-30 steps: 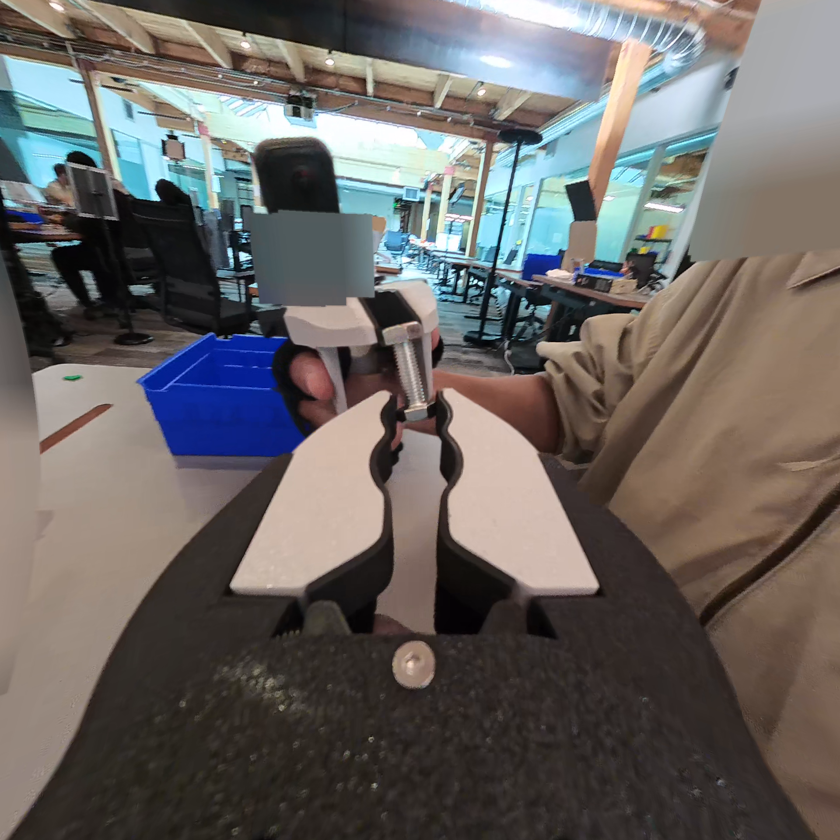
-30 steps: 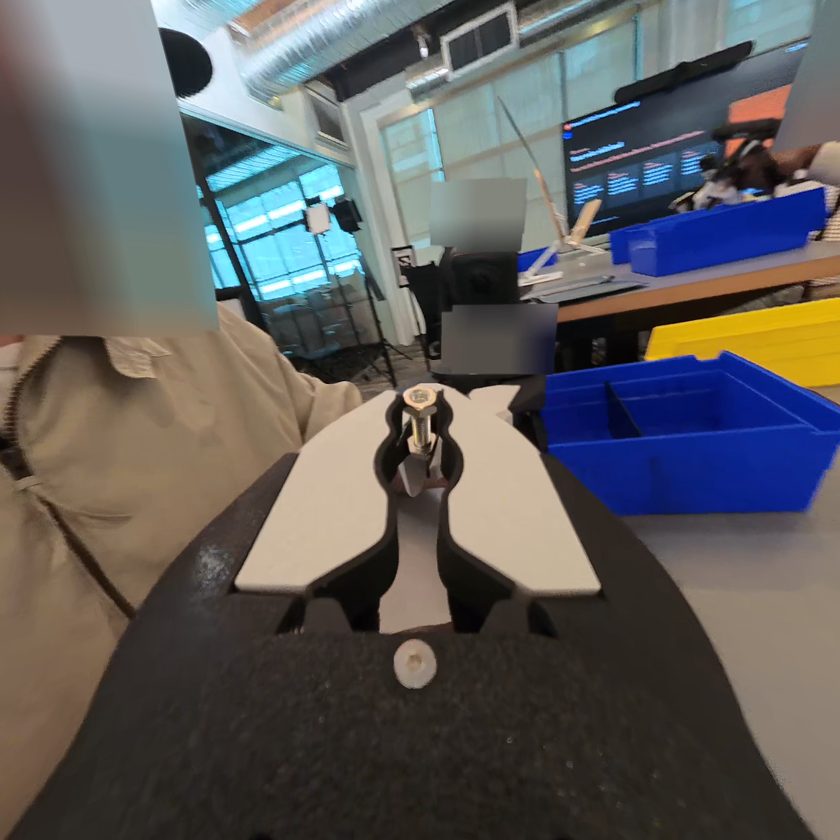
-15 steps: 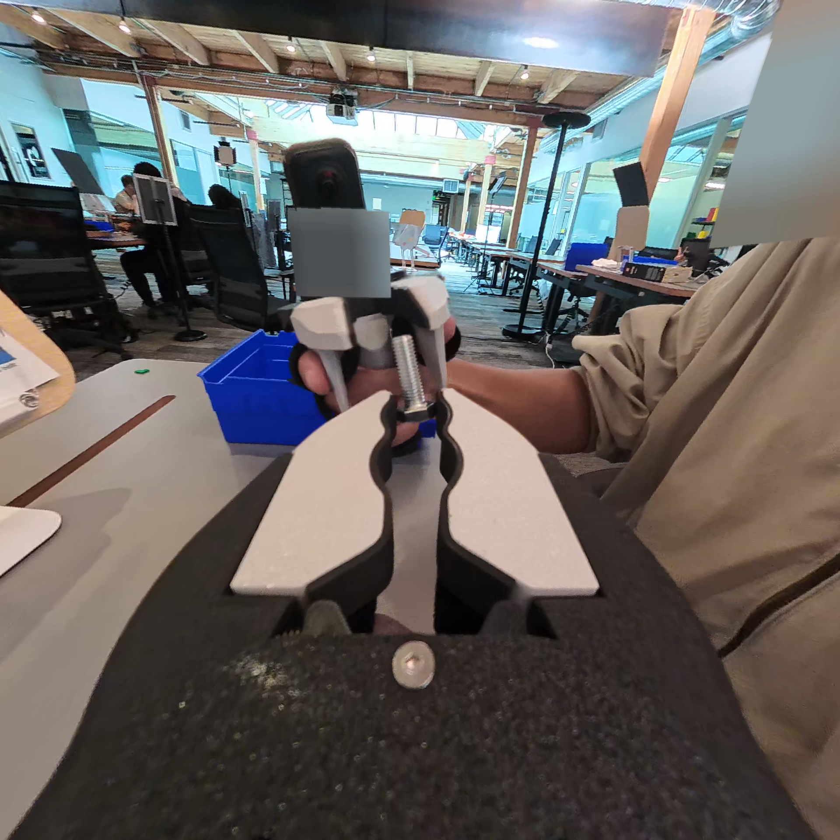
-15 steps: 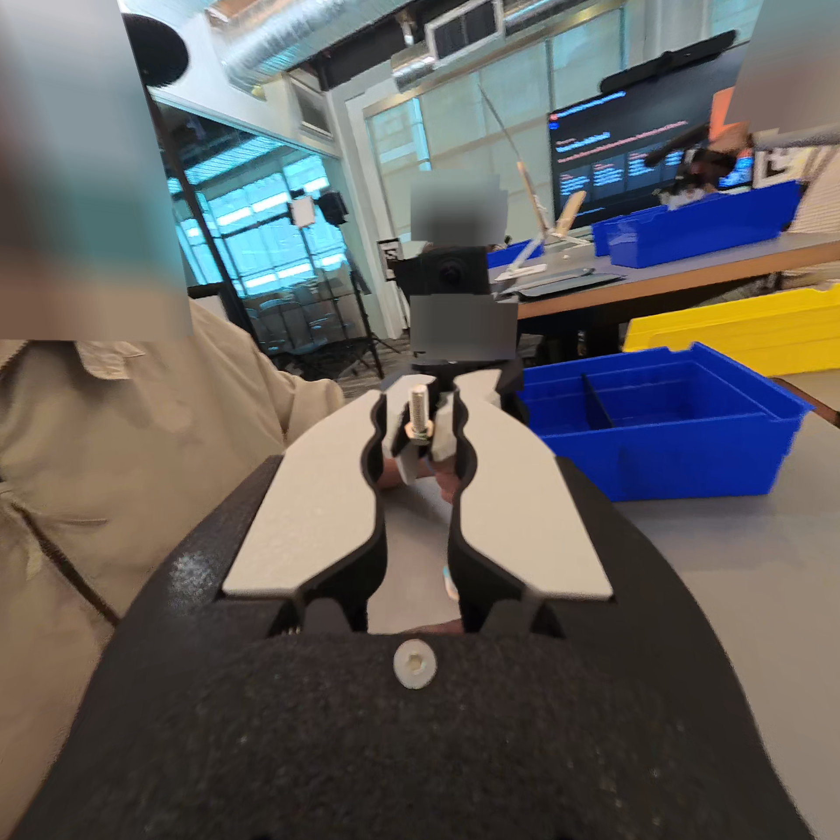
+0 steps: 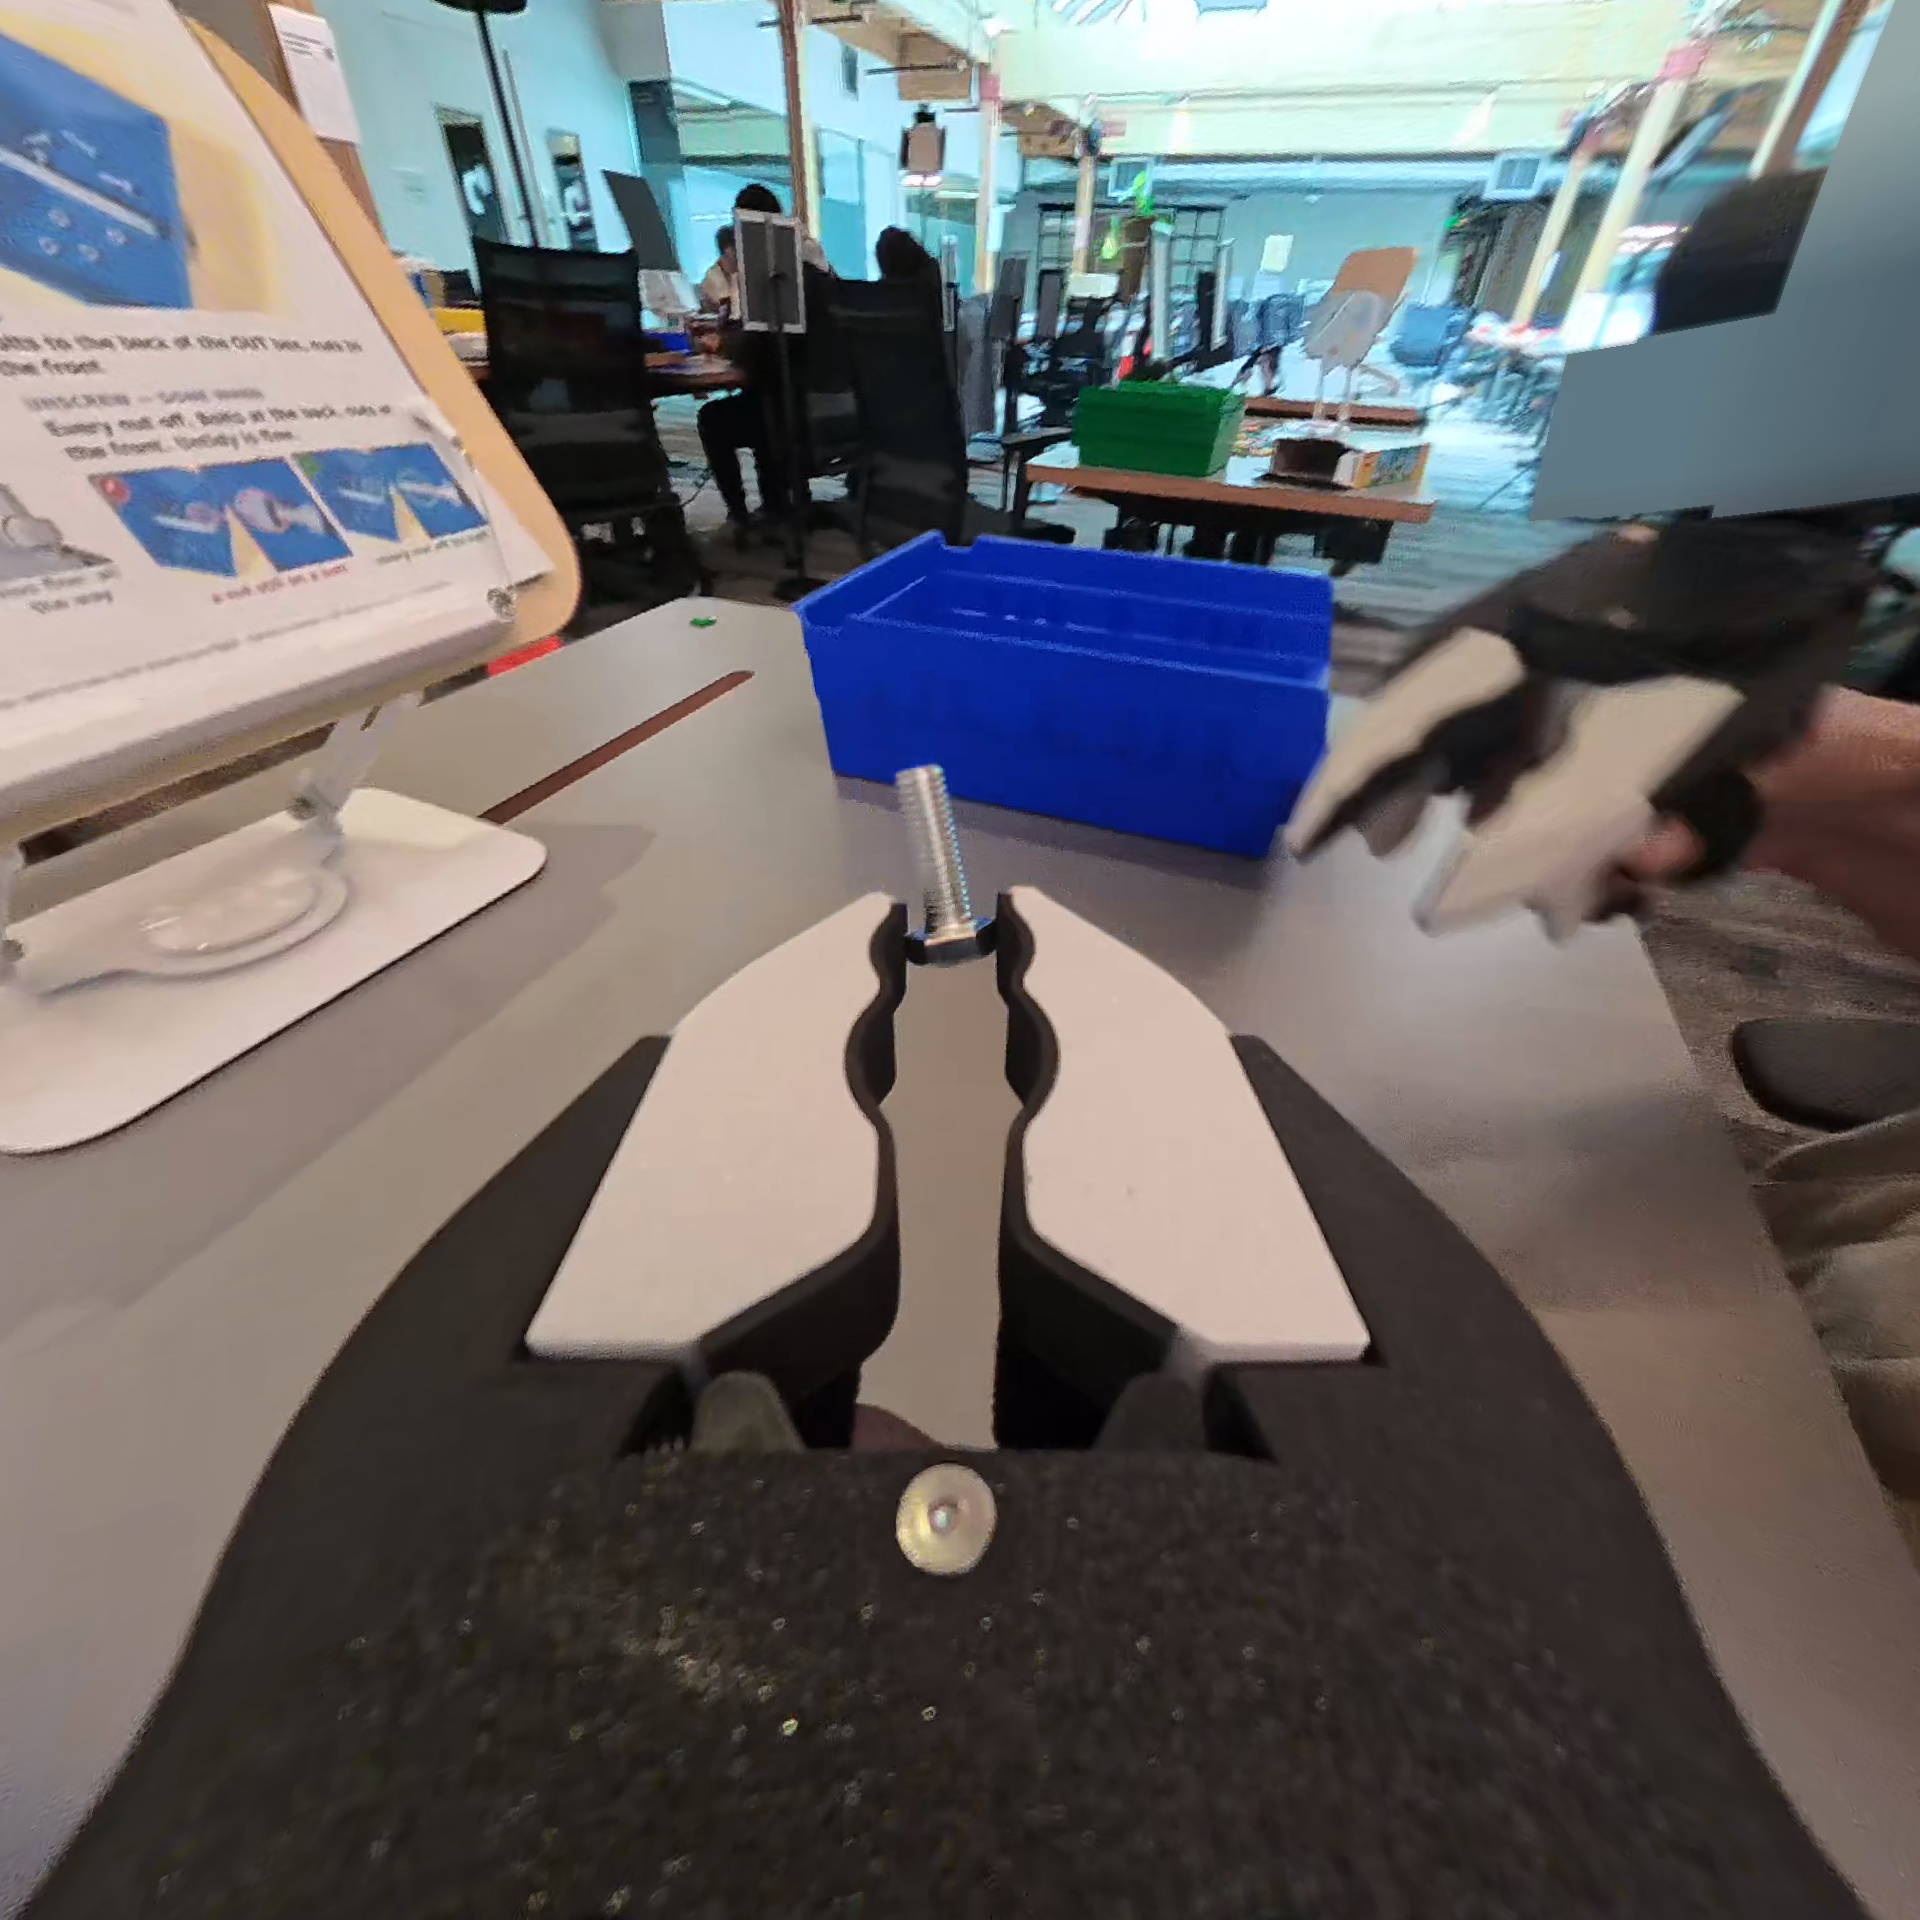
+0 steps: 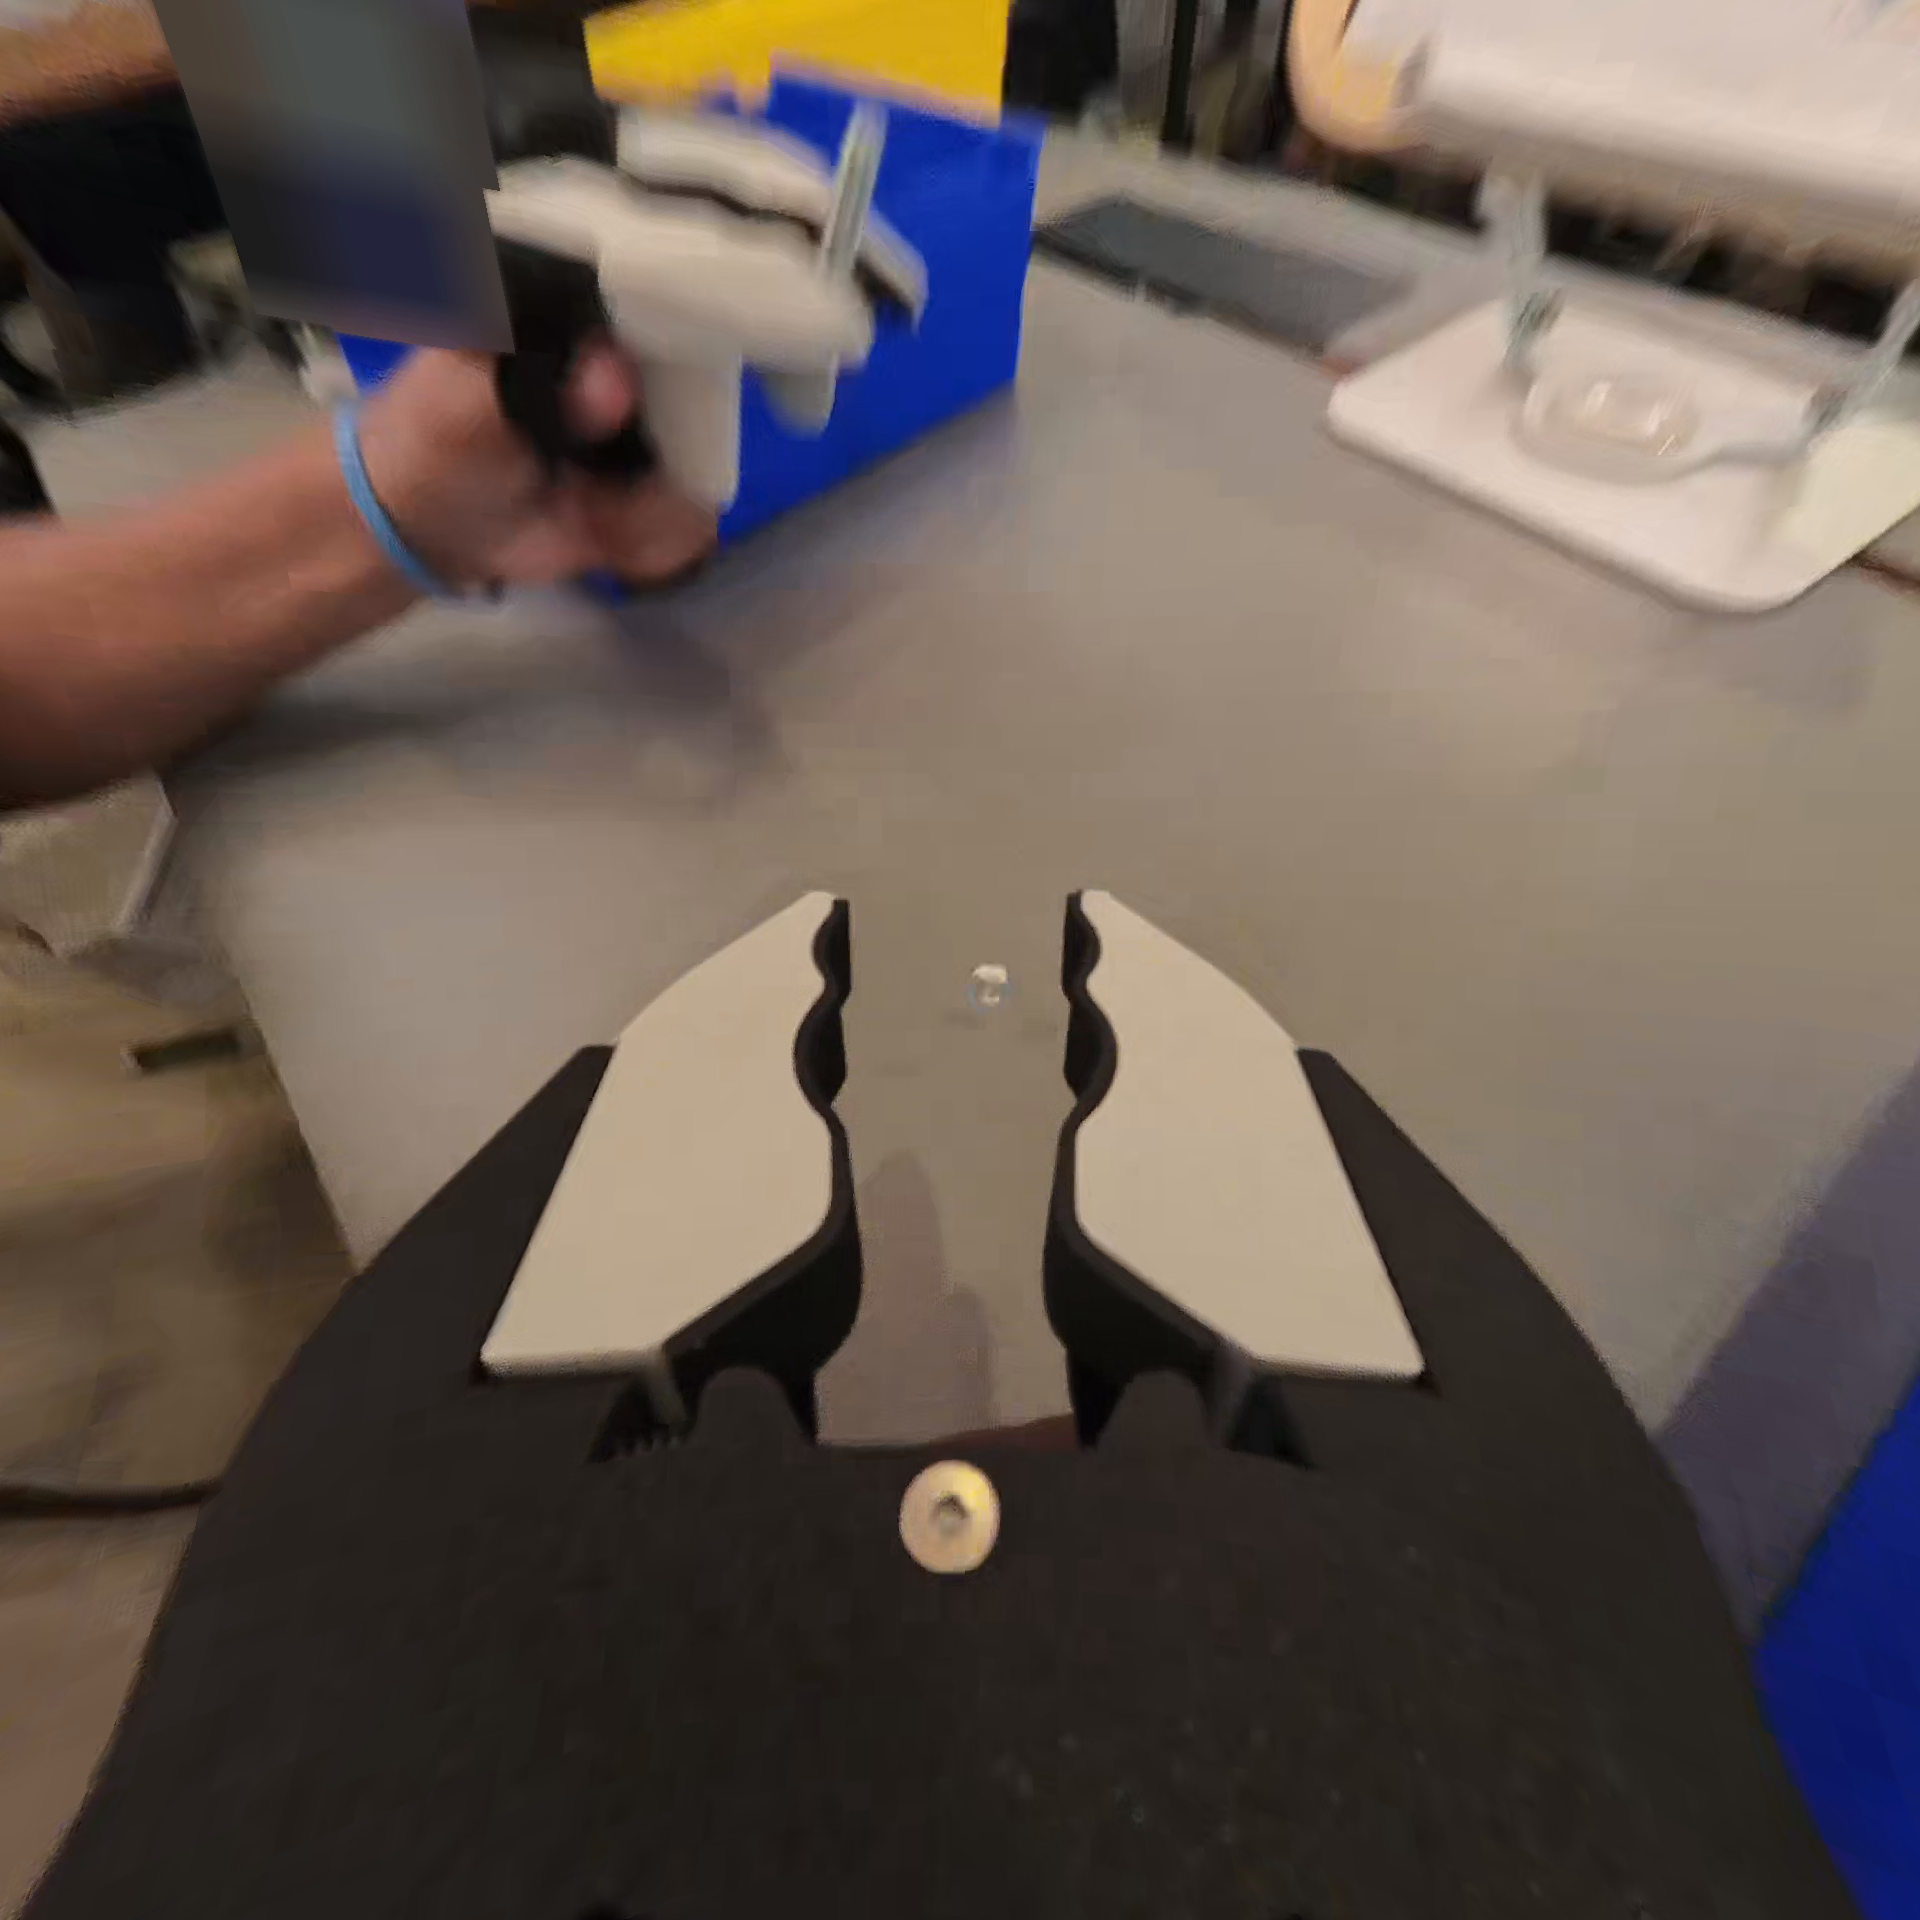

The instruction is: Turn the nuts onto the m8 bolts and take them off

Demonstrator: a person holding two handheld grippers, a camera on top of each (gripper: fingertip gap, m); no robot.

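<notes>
My left gripper (image 5: 948, 914) is shut on the hex head of a silver bolt (image 5: 935, 842). The bare threaded shaft stands up and forward from the fingertips, above the grey table (image 5: 1351, 1091). The bolt also shows, blurred, in the right wrist view (image 6: 847, 203), at the far left gripper. My right gripper (image 6: 956, 909) is open and holds nothing. A small silver nut (image 6: 989, 985) shows against the table between its fingers and touches neither pad. In the left wrist view the right gripper (image 5: 1366, 883) is blurred, open, and off to the right of the bolt.
A blue bin (image 5: 1070, 707) stands on the table behind the bolt. A white stand (image 5: 260, 914) with an instruction sheet (image 5: 208, 416) is at the left. Another blue bin edge (image 6: 1849, 1558) is at my right. A person's arm (image 6: 156, 623) reaches in. The tips of one gripper are about 15 cm away from the tips of the other.
My right gripper opened, let go of the nut and pulled away from the bolt, swinging down toward the table. My left gripper kept its hold on the bolt and turned toward the blue bin.
</notes>
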